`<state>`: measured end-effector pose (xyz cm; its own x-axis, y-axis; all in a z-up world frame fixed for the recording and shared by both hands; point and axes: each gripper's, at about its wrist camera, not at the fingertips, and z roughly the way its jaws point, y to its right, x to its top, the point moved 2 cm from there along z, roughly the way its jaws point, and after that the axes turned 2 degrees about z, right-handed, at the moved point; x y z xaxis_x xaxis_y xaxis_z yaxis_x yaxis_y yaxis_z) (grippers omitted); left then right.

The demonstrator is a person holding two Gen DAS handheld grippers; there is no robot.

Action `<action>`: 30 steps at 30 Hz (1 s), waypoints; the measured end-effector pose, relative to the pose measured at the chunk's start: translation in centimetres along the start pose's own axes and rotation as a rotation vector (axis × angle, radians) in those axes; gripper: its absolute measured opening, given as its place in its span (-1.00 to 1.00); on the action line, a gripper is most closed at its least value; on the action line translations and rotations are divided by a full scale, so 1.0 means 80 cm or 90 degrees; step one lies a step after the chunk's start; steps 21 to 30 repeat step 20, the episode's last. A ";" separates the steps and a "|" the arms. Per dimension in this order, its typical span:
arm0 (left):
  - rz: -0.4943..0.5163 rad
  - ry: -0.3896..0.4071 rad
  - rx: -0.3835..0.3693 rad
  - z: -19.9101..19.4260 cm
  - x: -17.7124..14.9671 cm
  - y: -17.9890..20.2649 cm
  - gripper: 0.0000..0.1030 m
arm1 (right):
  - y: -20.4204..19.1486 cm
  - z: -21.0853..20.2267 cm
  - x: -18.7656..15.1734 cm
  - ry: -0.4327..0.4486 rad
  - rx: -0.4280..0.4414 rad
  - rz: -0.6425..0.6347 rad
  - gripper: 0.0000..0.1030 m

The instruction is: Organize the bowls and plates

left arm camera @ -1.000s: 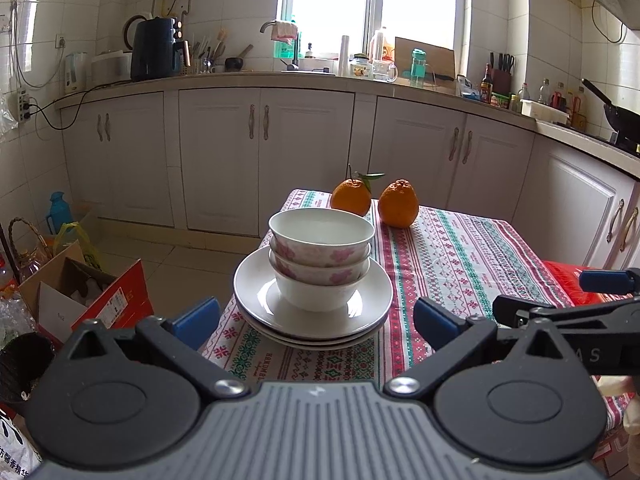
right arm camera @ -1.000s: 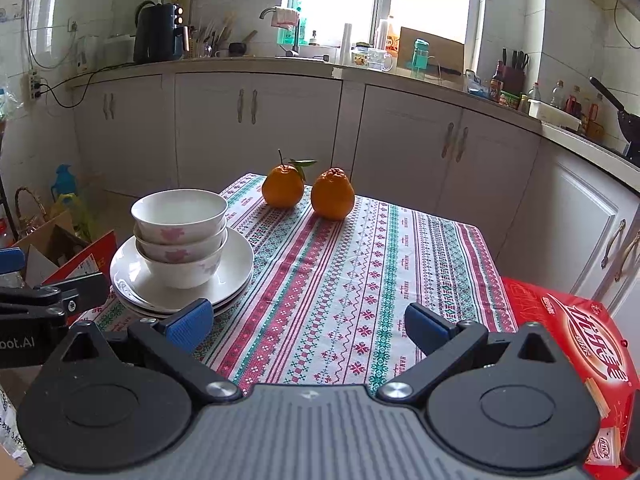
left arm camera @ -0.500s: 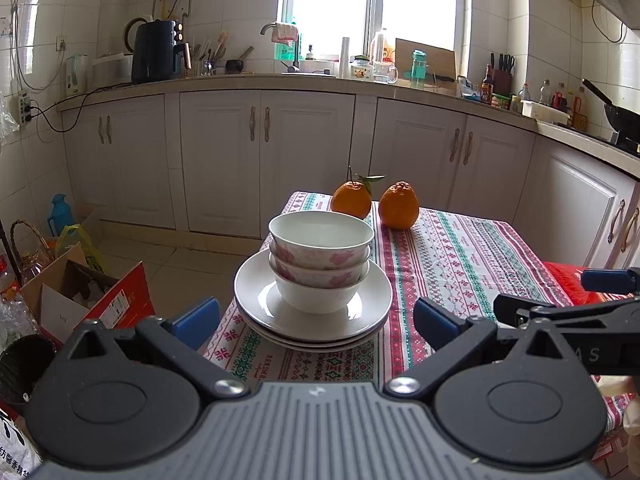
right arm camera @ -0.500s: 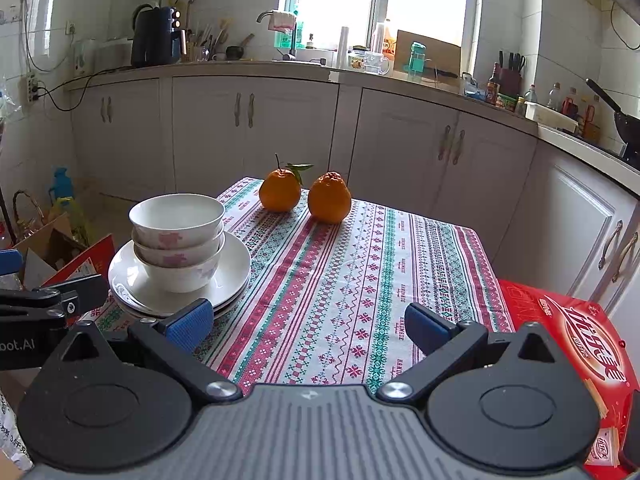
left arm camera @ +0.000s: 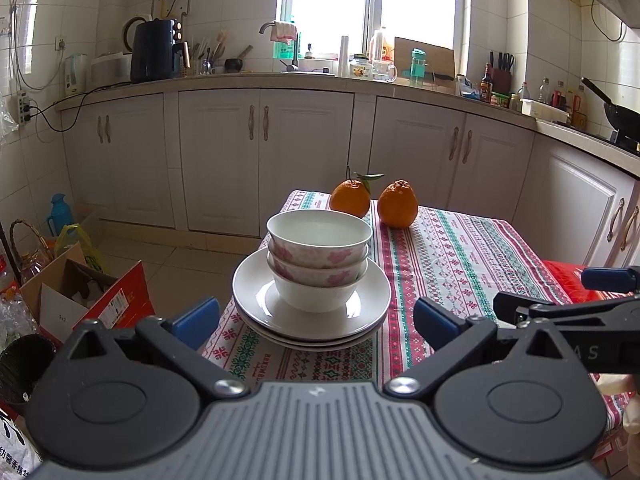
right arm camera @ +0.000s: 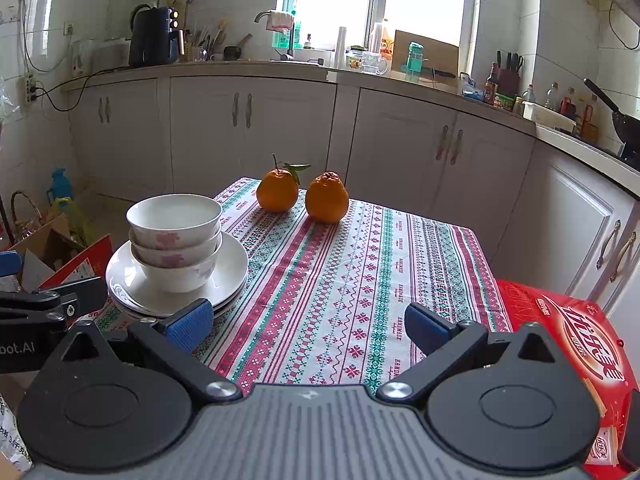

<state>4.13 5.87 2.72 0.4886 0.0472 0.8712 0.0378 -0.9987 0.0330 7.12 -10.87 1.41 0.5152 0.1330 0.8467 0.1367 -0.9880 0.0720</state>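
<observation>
Three white bowls with pink flowers (left arm camera: 319, 258) are nested in a stack on a pile of white plates (left arm camera: 256, 300) at the table's near left corner. The bowls (right arm camera: 175, 236) and plates (right arm camera: 234, 264) show at the left of the right wrist view. My left gripper (left arm camera: 316, 322) is open and empty, just in front of the plates, level with them. My right gripper (right arm camera: 308, 326) is open and empty over the patterned tablecloth (right arm camera: 360, 264), to the right of the stack. Its fingers (left arm camera: 560, 308) show at the right of the left wrist view.
Two oranges (left arm camera: 374, 202) sit at the table's far end. A red box (right arm camera: 580, 344) lies at the right of the table. Cardboard boxes (left arm camera: 80, 296) and bottles stand on the floor at the left. White kitchen cabinets (left arm camera: 264, 160) run behind the table.
Both grippers have drifted slightly back and up; the stack looks a little lower in the views. Nothing was taken hold of or let go.
</observation>
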 end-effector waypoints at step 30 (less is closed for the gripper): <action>0.000 0.000 0.000 0.000 0.001 0.000 0.99 | 0.001 0.001 0.001 0.000 -0.003 0.000 1.00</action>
